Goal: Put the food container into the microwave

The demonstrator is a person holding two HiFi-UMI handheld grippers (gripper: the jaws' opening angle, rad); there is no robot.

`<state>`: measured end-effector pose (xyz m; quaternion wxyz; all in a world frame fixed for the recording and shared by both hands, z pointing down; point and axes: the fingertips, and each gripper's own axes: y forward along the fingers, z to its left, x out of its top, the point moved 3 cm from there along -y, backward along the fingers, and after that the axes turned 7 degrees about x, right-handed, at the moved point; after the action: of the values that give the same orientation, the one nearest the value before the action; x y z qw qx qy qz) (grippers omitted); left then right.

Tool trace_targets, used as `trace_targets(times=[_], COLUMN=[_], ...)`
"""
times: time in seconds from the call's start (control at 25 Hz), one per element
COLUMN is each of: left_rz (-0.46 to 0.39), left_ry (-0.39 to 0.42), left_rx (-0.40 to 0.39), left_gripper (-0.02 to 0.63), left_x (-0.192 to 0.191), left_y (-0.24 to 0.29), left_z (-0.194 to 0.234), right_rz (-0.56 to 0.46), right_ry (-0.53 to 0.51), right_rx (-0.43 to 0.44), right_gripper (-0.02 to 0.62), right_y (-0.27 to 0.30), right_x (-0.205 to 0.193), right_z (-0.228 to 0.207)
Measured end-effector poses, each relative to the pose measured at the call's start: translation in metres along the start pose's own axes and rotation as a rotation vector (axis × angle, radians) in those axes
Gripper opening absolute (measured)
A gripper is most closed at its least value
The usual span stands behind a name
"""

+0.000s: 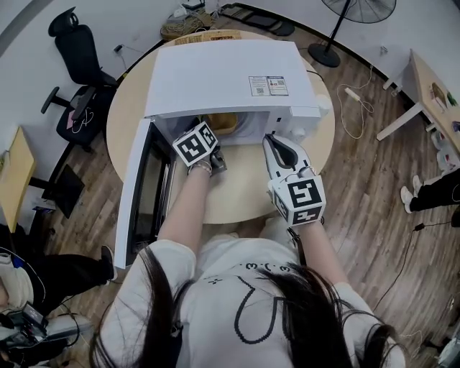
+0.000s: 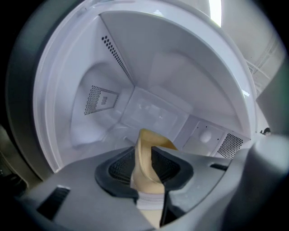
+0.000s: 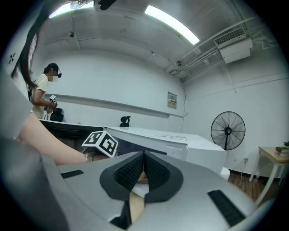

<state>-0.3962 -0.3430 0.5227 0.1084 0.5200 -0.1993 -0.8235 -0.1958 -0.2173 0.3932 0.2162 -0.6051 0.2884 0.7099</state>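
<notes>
The white microwave [image 1: 223,72] stands on a round wooden table [image 1: 241,190], its door [image 1: 140,190] swung open to the left. My left gripper [image 1: 214,136] reaches into the cavity. In the left gripper view the tan food container [image 2: 143,167] rests on the cavity floor, its rim standing between the jaws of the left gripper [image 2: 149,153]; the jaws stand apart beside it and do not pinch it. A bit of the container [image 1: 225,122] shows in the cavity mouth. My right gripper [image 1: 270,138] hovers shut and empty before the microwave's right front [image 3: 143,155].
A black office chair [image 1: 75,86] stands at the left and a floor fan [image 1: 352,14] behind the table. A light desk [image 1: 431,93] is at the right. A person [image 3: 43,90] stands far off in the right gripper view. Cables lie on the wooden floor.
</notes>
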Motion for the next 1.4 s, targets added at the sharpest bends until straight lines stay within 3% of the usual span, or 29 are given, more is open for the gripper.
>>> trace_targets(times=[0.12,0.64,1.4], left_rz=[-0.020,-0.083,-0.288], left_ry=[0.002,0.043,0.295], left_rx=[-0.016,-0.041,-0.040], left_gripper=[0.132,0.137,0.137], left_x=[0.003,0.020,0.073], left_y=[-0.006,-0.050,-0.157], left_z=[-0.002,-0.002,-0.030], right_rz=[-0.003,-0.029,-0.091], right_ry=[0.002,0.048,0.011], right_rx=[-0.001,-0.026,0.054], right_gripper=[0.029,0.029,0.029], right_y=[0.000,-0.004,-0.010], right_x=[0.001,0.016,0.071], right_z=[0.001,0.005,0.003])
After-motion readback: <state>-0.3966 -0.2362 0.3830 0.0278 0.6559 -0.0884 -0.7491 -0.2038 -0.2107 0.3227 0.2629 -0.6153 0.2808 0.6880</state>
